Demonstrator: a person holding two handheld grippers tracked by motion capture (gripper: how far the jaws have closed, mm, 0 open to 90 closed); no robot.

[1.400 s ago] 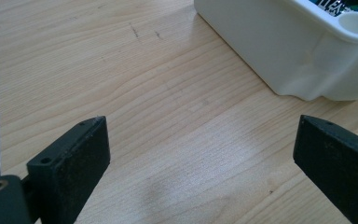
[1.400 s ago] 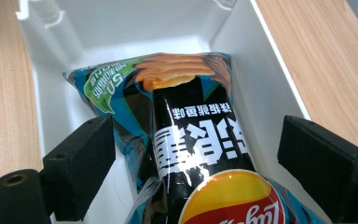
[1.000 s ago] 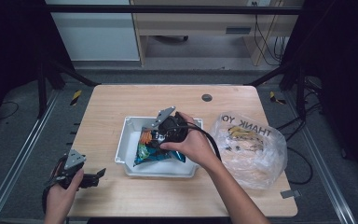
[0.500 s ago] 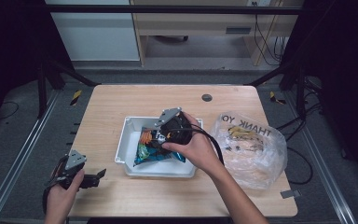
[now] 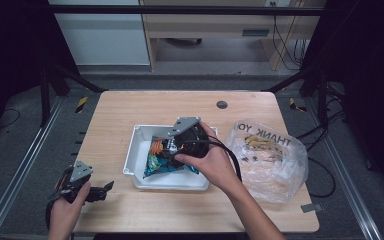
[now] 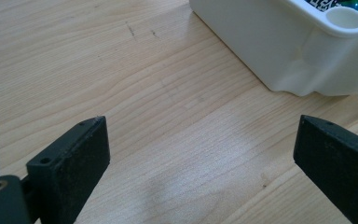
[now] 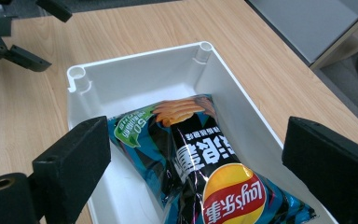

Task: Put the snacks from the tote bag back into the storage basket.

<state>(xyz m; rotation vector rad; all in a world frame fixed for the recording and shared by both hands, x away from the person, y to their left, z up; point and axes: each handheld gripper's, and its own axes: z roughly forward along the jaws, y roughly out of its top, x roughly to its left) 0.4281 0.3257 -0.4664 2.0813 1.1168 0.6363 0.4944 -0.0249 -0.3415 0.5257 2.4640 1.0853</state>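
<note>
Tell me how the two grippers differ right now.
The right gripper hangs over the white bin, above the chip bag; the left gripper sits low at the table's near left edge, beside the bin. The right points at the bag, the left at bare wood. Both have open, empty jaws.

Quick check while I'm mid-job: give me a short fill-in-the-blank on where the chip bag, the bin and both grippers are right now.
1. The chip bag lies inside the white ____.
2. The right gripper is above the bag with its jaws ____.
3. The left gripper hangs open over the bare wooden ____.
4. To the right of the bin lies a clear plastic ____ printed with THANK YOU.

Missing words: bin; open; table; bag
</note>
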